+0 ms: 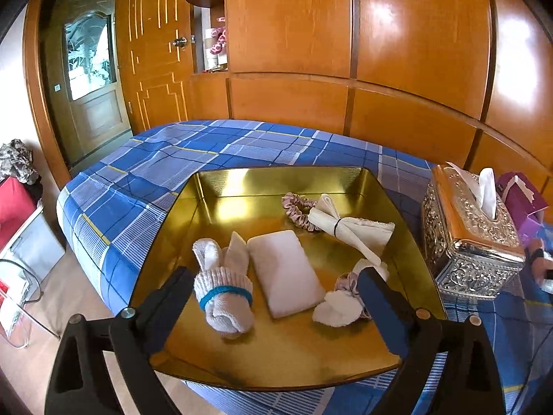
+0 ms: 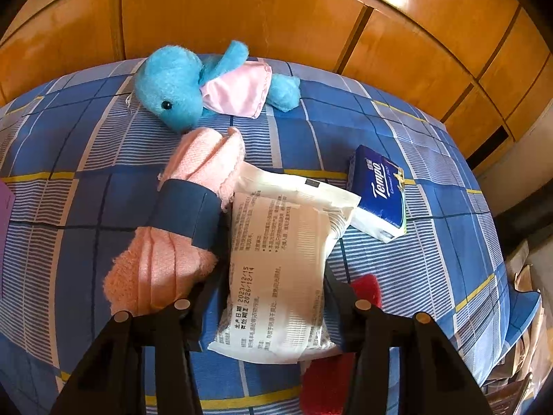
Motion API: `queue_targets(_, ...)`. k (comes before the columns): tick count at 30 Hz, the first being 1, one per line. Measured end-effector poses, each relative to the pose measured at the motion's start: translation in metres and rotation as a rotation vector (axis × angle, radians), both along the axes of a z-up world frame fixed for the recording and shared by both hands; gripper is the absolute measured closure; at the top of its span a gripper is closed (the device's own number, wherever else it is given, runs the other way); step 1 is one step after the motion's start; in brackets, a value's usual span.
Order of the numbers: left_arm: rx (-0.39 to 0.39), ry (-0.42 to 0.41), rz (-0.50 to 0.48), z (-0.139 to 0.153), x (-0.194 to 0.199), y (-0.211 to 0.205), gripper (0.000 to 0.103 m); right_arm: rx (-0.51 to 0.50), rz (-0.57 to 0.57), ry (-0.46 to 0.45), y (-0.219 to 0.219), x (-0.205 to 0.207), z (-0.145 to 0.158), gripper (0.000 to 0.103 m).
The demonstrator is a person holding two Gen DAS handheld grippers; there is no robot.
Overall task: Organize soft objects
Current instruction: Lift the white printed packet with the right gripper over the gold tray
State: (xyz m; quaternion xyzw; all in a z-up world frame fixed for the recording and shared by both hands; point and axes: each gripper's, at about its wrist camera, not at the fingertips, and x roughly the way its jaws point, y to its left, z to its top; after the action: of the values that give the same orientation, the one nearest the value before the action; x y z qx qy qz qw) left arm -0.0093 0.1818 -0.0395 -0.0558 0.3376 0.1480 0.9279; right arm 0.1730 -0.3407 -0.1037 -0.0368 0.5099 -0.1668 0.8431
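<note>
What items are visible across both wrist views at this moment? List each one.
Tray: 1, gold, on the bed.
Rolled socks: 1 bundle, white with blue band, tray left.
Flat pad: 1, white, tray centre.
Scrunchie: 1, pink, tray back.
Tied cloth roll: 1, cream, tray right.
Tissue box: 1, silver, right of the tray.
Plush toy: 1, blue, far on the bed.
Rolled towel: 1, pink with navy band.
Wipes pack: 1, white, between the right tool's fingers.
Tempo pack: 1, blue.
Left tool: open above the tray.
Right tool: around the wipes pack.
</note>
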Motion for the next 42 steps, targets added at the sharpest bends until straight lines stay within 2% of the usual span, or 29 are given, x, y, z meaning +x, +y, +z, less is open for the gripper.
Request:
queue_targets(8, -0.003, -0.004, -0.020, 0.003, -0.005, -0.002, 0.005, -0.006, -0.003, -0.005, 0.002, -0.001, 0.000, 0.054)
queue_targets(11, 0.019, -0.004, -0.022, 0.005, -0.009, -0.004, 0.004, -0.007, -0.003, -0.007, 0.003, -0.001, 0.001, 0.055)
queue_targets(17, -0.012, 0.059, -0.057, -0.001, -0.009, -0.001, 0.004, 0.031, -0.035, 0.007, -0.003, 0.003, 0.003, 0.055)
queue_targets(19, 0.005, 0.069, -0.073, -0.002, -0.009, -0.002, 0.004, 0.044, -0.048, 0.032, -0.004, 0.008, 0.007, 0.058)
queue_targets(23, 0.020, 0.059, -0.118, -0.002, -0.013, -0.003, 0.004, 0.052, -0.041, -0.004, 0.001, 0.020, 0.043, 0.058)
queue_targets(28, -0.035, 0.071, -0.136, -0.005, -0.009, 0.002, 0.004, -0.006, 0.036, -0.088, 0.027, 0.039, 0.111, 0.058)
queue_targets(30, -0.053, 0.071, -0.140, -0.005, -0.007, 0.005, 0.004, -0.032, 0.091, -0.129, 0.047, 0.048, 0.143, 0.058)
queue_targets(34, -0.055, 0.053, -0.139, -0.002, -0.007, 0.007, 0.004, -0.056, 0.217, -0.177, 0.101, 0.062, 0.186, 0.058)
queue_targets(37, -0.037, 0.036, -0.115, 0.002, -0.008, 0.009, 0.004, -0.037, 0.347, -0.202, 0.157, 0.068, 0.206, 0.058)
queue_targets(42, -0.041, 0.036, -0.077, 0.004, -0.008, 0.018, 0.004, 0.024, 0.618, -0.225, 0.267, 0.049, 0.211, 0.058)
